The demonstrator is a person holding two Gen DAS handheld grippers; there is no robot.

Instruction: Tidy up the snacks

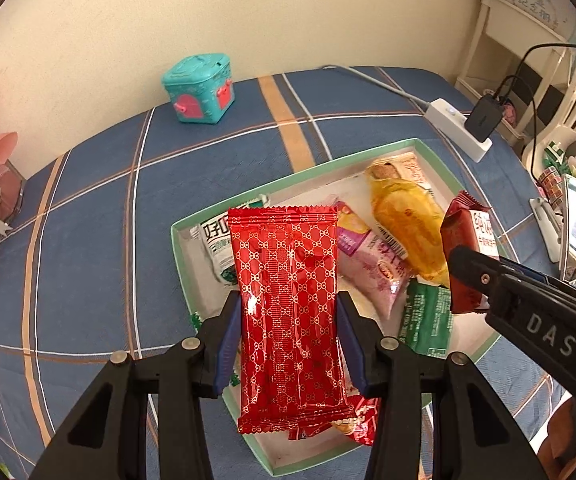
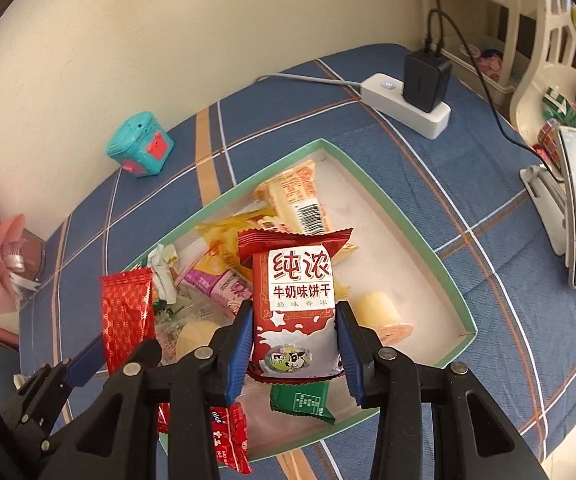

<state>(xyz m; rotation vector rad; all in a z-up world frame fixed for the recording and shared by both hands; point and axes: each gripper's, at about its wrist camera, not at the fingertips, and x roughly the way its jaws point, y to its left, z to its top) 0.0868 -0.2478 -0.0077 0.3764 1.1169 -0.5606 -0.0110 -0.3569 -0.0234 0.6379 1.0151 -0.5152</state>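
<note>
With my left gripper (image 1: 290,308) clamping the red packet (image 1: 288,312) and right gripper (image 2: 294,328) clamping the biscuit packet (image 2: 294,312), I judge both must next be lowered into the tray (image 2: 420,216).

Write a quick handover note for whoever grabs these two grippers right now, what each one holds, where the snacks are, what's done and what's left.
Left gripper: shut on the red patterned packet, above the tray.
Right gripper: shut on the milk biscuit pack, also above the tray.
Done: several snacks already lie in the tray, among them a yellow packet, a pink one and a green one.
Left: set both held packs down. No other loose snacks visible on the blue cloth.
</note>
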